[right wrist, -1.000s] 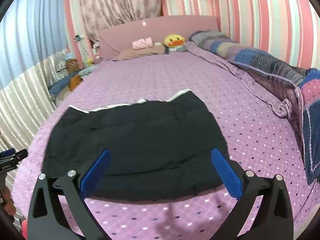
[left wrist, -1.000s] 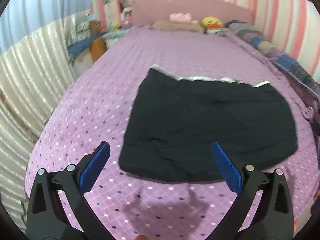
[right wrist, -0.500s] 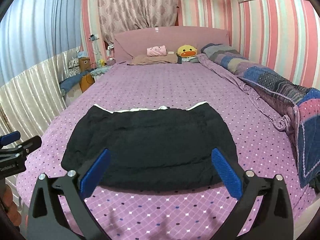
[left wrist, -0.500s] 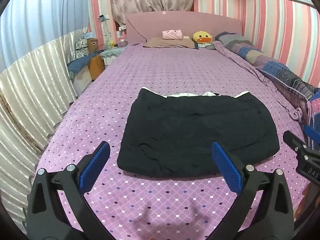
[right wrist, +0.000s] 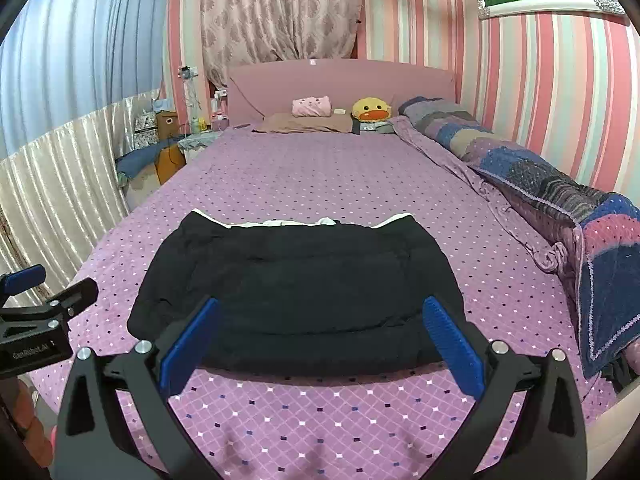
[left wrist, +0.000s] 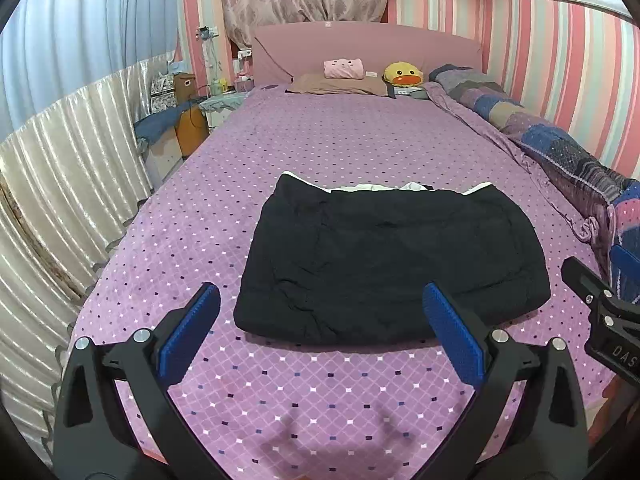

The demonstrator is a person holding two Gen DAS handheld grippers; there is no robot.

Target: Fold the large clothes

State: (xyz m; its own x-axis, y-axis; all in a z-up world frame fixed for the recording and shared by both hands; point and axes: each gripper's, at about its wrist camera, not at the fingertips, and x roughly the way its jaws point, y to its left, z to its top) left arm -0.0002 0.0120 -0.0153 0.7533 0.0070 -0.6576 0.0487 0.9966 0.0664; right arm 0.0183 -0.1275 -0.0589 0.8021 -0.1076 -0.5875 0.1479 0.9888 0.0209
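Above bed point(left wrist: 360, 152), both grippers raised since earlier; garment point(left wrist: 392, 256) unmoved.

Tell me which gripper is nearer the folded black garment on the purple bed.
Right, judging by the views. The right gripper hangs open over the near hem of the folded black garment, pads overlapping the cloth. The left gripper hangs open off its near-left corner, farther back.

Pink-striped walls point(right wrist: 540, 92); patterned curtain point(right wrist: 280, 12) at 12 o'clock above a pink headboard point(right wrist: 340, 88). Purple dotted bed point(right wrist: 320, 168) fills the middle; pleated cream drape point(right wrist: 52, 184) at 9 o'clock.
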